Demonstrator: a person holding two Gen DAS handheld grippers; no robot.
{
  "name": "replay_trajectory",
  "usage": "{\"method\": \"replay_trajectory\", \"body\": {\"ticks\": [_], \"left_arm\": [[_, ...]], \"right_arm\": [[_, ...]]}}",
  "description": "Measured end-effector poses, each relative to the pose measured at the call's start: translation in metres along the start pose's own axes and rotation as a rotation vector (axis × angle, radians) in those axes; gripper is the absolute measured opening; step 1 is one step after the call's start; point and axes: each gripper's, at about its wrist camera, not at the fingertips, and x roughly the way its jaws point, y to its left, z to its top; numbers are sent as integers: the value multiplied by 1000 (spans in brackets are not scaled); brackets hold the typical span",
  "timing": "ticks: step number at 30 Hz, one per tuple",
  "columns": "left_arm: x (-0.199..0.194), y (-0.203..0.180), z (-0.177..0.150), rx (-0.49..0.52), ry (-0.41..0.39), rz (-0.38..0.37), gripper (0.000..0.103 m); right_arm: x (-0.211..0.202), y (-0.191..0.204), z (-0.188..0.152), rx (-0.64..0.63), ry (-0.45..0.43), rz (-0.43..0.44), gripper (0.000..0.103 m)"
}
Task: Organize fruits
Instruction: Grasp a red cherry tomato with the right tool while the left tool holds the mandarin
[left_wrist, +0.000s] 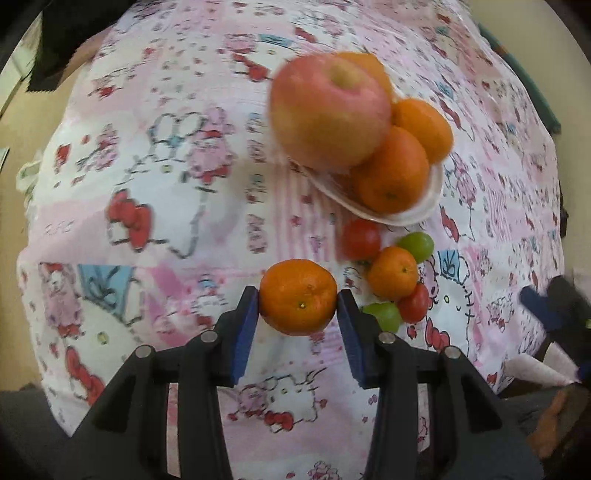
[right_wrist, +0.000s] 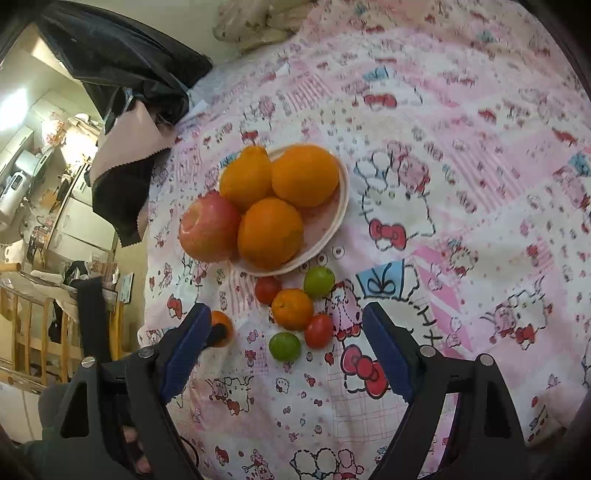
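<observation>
left gripper (left_wrist: 298, 302) clamped on a small mandarin (left_wrist: 298, 302), blue pads pressing both sides of it; fruit sits between the fingertips above the patterned pink cloth (left_wrist: 155, 206), whether it touches the cloth can't be told; right gripper (right_wrist: 286, 339) spread wide, nothing between its pads, hanging over the loose fruit cluster.

plate (right_wrist: 341, 206) is white with a shallow rim and sits on the cloth; it holds 3 oranges (right_wrist: 269, 230) plus 1 apple (right_wrist: 208, 229); in the right wrist view the apple sits at the plate's left edge, touching the nearest orange.

loose cluster just below the plate, apart from it: 1 second mandarin (right_wrist: 292, 308) in the middle; 2 cherry tomatoes (right_wrist: 318, 330), one above-left of it, one below-right and touching it; 2 green fruits (right_wrist: 318, 282), one above-right, one at (right_wrist: 284, 346) below; type of the green ones unclear.

held mandarin also visible in the right wrist view, at the left, partly hidden behind the right gripper's left finger (right_wrist: 188, 343); it's well left of the cluster.

black fabric with a pale cloth piece (right_wrist: 129, 136) at the cloth's far-left edge.
</observation>
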Motion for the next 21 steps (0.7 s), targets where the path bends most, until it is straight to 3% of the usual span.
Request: {"method": "replay_trajectory", "body": {"ticks": [4, 6, 11, 21], "left_arm": [[-24, 1, -1, 12, 20, -36, 39], [-43, 0, -2, 46, 7, -39, 39], [-66, 8, -9, 69, -1, -45, 39], [-53, 3, -12, 66, -13, -36, 39]], "right_arm": [[27, -15, 1, 94, 123, 28, 82], [39, -19, -1, 119, 168, 23, 62], [60, -17, -6, 78, 224, -54, 45], [100, -9, -17, -11, 310, -172, 44]]}}
